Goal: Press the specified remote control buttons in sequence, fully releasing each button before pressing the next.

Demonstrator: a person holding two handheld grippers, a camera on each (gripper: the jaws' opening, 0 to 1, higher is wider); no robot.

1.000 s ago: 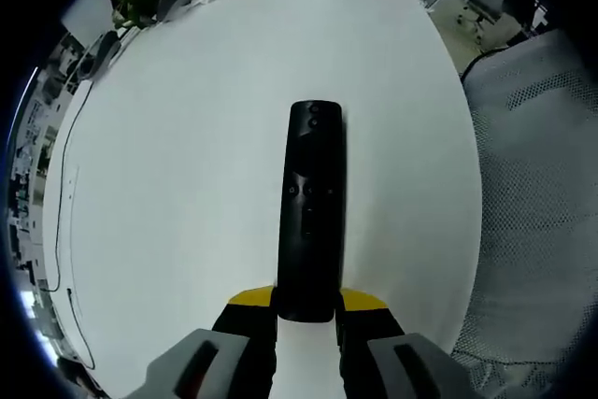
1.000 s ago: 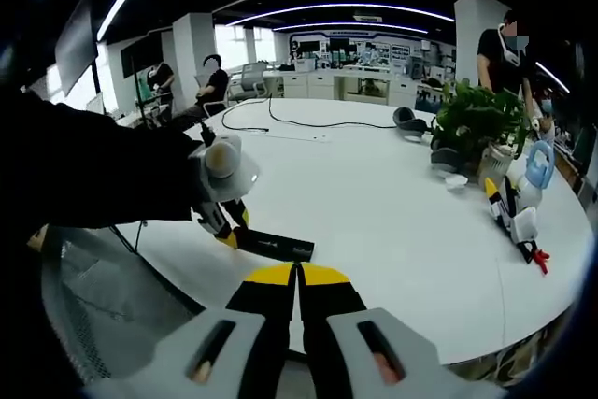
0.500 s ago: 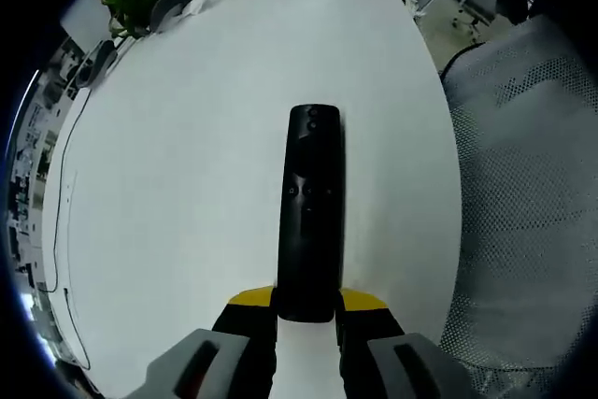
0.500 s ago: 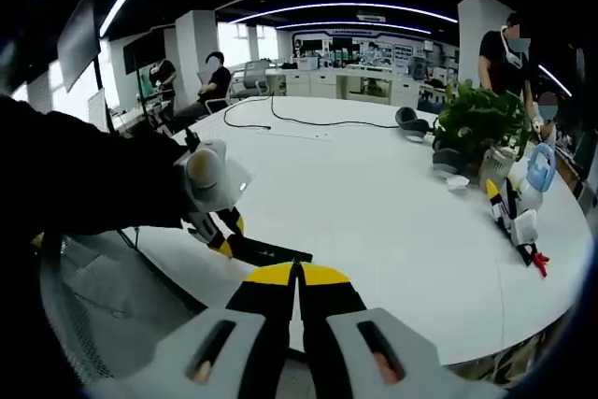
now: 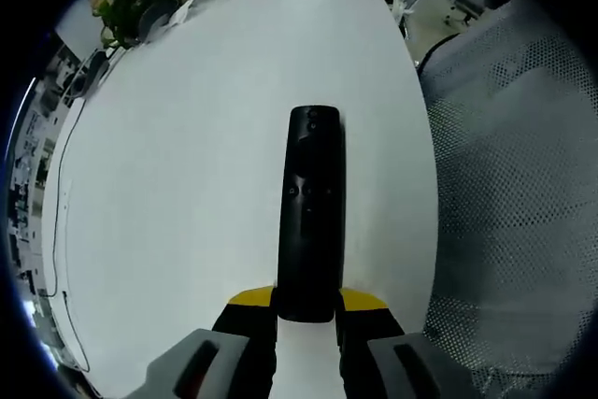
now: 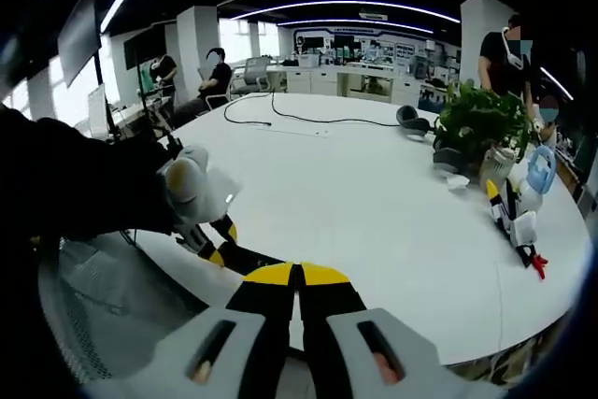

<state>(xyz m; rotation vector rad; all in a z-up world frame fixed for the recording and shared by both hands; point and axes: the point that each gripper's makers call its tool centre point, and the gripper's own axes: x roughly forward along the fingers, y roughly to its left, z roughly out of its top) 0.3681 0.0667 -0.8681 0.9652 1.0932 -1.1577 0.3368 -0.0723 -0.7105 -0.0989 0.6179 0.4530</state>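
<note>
Left gripper (image 5: 306, 310) jaws clamped on near end of black remote (image 5: 310, 203), held lengthwise above white table (image 5: 187, 156). Right gripper (image 6: 297, 277) jaws pressed together, holding nothing. Mesh chair (image 5: 509, 193) beside table edge; potted plant (image 6: 481, 123) farther off.

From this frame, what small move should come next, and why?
Probably bring the right gripper down over the remote control toward its buttons. The left gripper is shut on the remote's near end, holding it lengthwise over the white table. The right gripper's jaws are shut together, apart from the remote, with no button touched yet.
</note>
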